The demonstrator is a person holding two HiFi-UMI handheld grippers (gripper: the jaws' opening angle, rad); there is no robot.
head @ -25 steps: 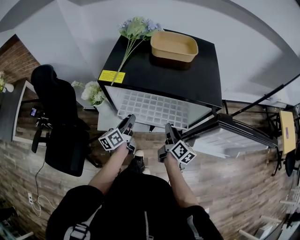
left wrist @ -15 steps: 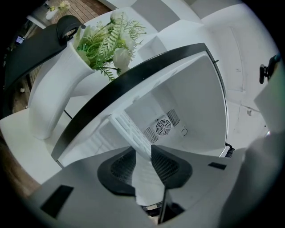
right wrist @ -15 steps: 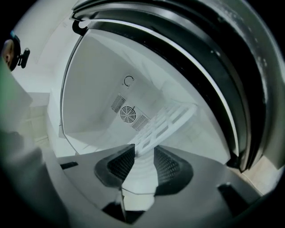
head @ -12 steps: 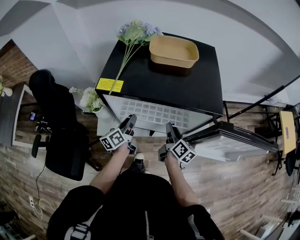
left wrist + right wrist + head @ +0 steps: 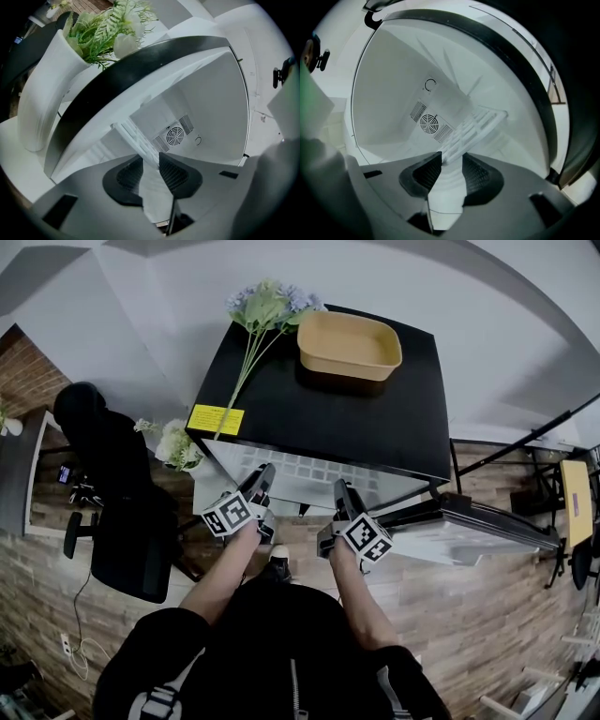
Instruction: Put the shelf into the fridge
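The black mini fridge [image 5: 328, 409] stands open, its door [image 5: 478, 526] swung out to the right. Only the front strip of the white grid shelf [image 5: 300, 468] shows under the fridge's top; the rest is inside. My left gripper [image 5: 265, 479] is shut on the shelf's front edge at the left, my right gripper [image 5: 340, 495] on it at the right. In the left gripper view the shelf [image 5: 136, 138] runs edge-on from between the pads [image 5: 129, 176] into the white cavity. In the right gripper view the shelf [image 5: 473, 126] reaches from the jaws toward the back wall's round fan grille [image 5: 428, 123].
A tan tray [image 5: 349, 343] and artificial flowers [image 5: 267, 306] lie on the fridge top. A white vase of flowers [image 5: 173, 442] stands left of the fridge, a black office chair [image 5: 112, 493] further left. A stand [image 5: 525, 442] is at the right.
Both grippers have pushed forward with the shelf. Much of the grid showed in front of the fridge before; now only a narrow strip of it shows.
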